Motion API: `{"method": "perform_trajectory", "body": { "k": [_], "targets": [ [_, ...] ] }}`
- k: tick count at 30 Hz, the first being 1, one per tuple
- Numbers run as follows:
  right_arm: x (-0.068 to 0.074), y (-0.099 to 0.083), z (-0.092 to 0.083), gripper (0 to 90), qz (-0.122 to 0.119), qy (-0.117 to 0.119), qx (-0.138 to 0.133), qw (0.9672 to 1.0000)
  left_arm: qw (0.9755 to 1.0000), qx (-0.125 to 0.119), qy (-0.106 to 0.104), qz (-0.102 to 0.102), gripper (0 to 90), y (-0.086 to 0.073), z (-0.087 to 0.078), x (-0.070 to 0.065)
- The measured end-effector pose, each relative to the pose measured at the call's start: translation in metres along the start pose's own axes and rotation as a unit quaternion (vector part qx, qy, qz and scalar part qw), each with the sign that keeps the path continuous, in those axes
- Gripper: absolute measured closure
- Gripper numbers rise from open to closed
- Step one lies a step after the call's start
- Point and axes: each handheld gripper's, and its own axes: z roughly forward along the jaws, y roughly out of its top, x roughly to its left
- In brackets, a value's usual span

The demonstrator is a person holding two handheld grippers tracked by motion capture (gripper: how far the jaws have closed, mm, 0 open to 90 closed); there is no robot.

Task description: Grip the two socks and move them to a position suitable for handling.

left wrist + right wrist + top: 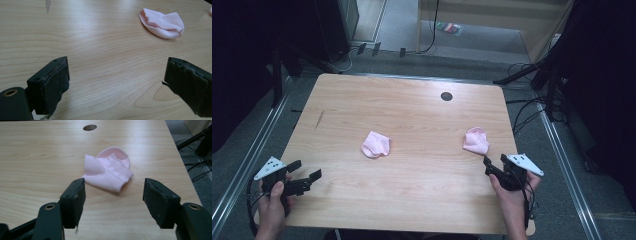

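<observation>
Two small pink socks, crumpled flat on the wooden table, well apart: left sock (375, 144) near the table's middle, right sock (476, 140) by its right edge.

A wooden table (402, 100) with a round hole (446, 96) stands on grey floor (402, 20).

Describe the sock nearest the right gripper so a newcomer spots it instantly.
Start at the wooden table and find the dark round hole near its far edge. Toward the person from it, close to the right edge, lies a crumpled pink sock, just ahead of the right gripper. The other sock lies mid-table.
</observation>
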Motion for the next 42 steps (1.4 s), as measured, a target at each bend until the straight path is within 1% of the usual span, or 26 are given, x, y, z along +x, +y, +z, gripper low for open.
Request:
{"method": "perform_trajectory", "body": {
  "k": [2,3,4,5,6,8,11,12,14,15,16,18,20,22,23,24,26,28,29,30,31,33,35,36,40,42],
  "targets": [
    [0.002,0.005,0.011,40.1,0.009,-0.005,0.005,0.9999,1.0000,0.001,-0.001,0.000,6.3,0.000,0.000,0.000],
    [0.002,0.008,0.018,41.8,0.016,-0.002,0.010,0.9998,1.0000,0.000,-0.001,0.000,6.3,0.000,0.000,0.000],
    [0.004,0.011,0.029,43.7,0.018,-0.002,0.019,0.9997,1.0000,0.001,-0.002,0.000,6.3,0.000,0.000,0.000],
    [0.005,0.013,0.036,43.7,0.018,-0.003,0.025,0.9995,1.0000,0.001,-0.002,0.000,6.3,0.000,0.000,0.000],
    [0.005,0.013,0.036,43.7,0.018,-0.003,0.025,0.9995,1.0000,0.001,-0.002,0.000,6.3,0.000,0.000,0.000],
    [0.007,0.016,0.047,44.2,0.020,-0.005,0.033,0.9992,1.0000,0.001,-0.003,0.000,6.4,0.000,0.000,0.000],
    [0.010,0.024,0.069,42.2,0.021,-0.005,0.053,0.9984,1.0000,0.002,-0.004,0.002,6.4,0.000,0.000,0.001],
    [0.010,0.024,0.069,42.2,0.021,-0.005,0.053,0.9984,1.0000,0.002,-0.004,0.002,6.4,0.000,0.000,0.001],
    [0.012,0.026,0.079,41.8,0.020,-0.014,0.062,0.9978,1.0000,0.002,-0.004,0.001,6.4,0.000,0.000,0.001],
    [0.012,0.027,0.088,39.3,0.022,-0.022,0.068,0.9972,1.0000,0.002,-0.005,0.002,6.4,0.000,0.000,0.001],
    [0.011,0.028,0.092,38.7,0.025,-0.024,0.073,0.9967,1.0000,0.003,-0.005,0.001,6.4,0.000,0.000,0.001],
    [0.011,0.028,0.096,38.7,0.026,-0.024,0.076,0.9965,1.0000,0.003,-0.005,0.002,6.4,0.000,0.000,0.001],
    [0.009,0.027,0.106,36.9,0.037,-0.017,0.088,0.9953,1.0000,0.002,-0.005,0.001,6.4,0.000,0.001,0.001],
    [0.010,0.026,0.108,36.5,0.034,-0.018,0.087,0.9954,1.0000,0.001,-0.006,0.001,6.4,0.000,0.000,0.001],
    [0.011,0.025,0.110,35.7,0.029,-0.023,0.091,0.9952,1.0000,0.002,-0.006,0.001,6.4,0.000,0.000,0.001],
    [0.013,0.023,0.112,35.5,0.020,-0.033,0.098,0.9945,1.0000,0.001,-0.006,0.000,6.4,0.000,0.000,0.001],
    [0.016,0.020,0.114,36.7,0.000,-0.048,0.095,0.9943,1.0000,0.001,-0.007,0.000,6.4,0.000,0.000,0.001],
    [0.022,0.018,0.115,39.2,-0.024,-0.070,0.099,0.9924,1.0000,0.001,-0.008,0.000,6.4,0.000,0.000,0.001],
    [0.023,0.016,0.114,40.2,-0.030,-0.074,0.095,0.9922,1.0000,0.001,-0.007,-0.001,6.4,0.000,0.000,0.001],
    [0.023,0.014,0.113,44.6,-0.024,-0.074,0.088,0.9931,1.0000,0.001,-0.007,-0.001,6.4,0.000,0.000,0.001],
    [0.023,0.014,0.113,48.4,-0.025,-0.076,0.086,0.9931,1.0000,0.001,-0.008,-0.001,6.4,0.000,0.000,0.001],
    [0.021,0.010,0.110,62.6,-0.027,-0.081,0.074,0.9936,1.0000,0.000,-0.008,-0.002,6.4,0.000,0.000,0.001],
    [0.019,0.010,0.108,74.4,-0.025,-0.091,0.073,0.9929,1.0000,0.000,-0.010,-0.002,6.4,0.000,0.000,0.001],
    [0.018,0.010,0.108,79.0,-0.031,-0.097,0.074,0.9920,0.9999,0.001,-0.011,-0.002,6.4,0.000,0.000,0.002],
    [0.016,0.011,0.108,81.0,-0.037,-0.093,0.073,0.9923,0.9999,-0.003,-0.011,-0.008,6.4,0.000,0.000,0.002],
    [0.013,0.012,0.106,81.5,-0.032,-0.087,0.070,0.9933,0.9999,-0.005,-0.010,-0.007,6.4,0.000,-0.001,0.002]
  ]
}}
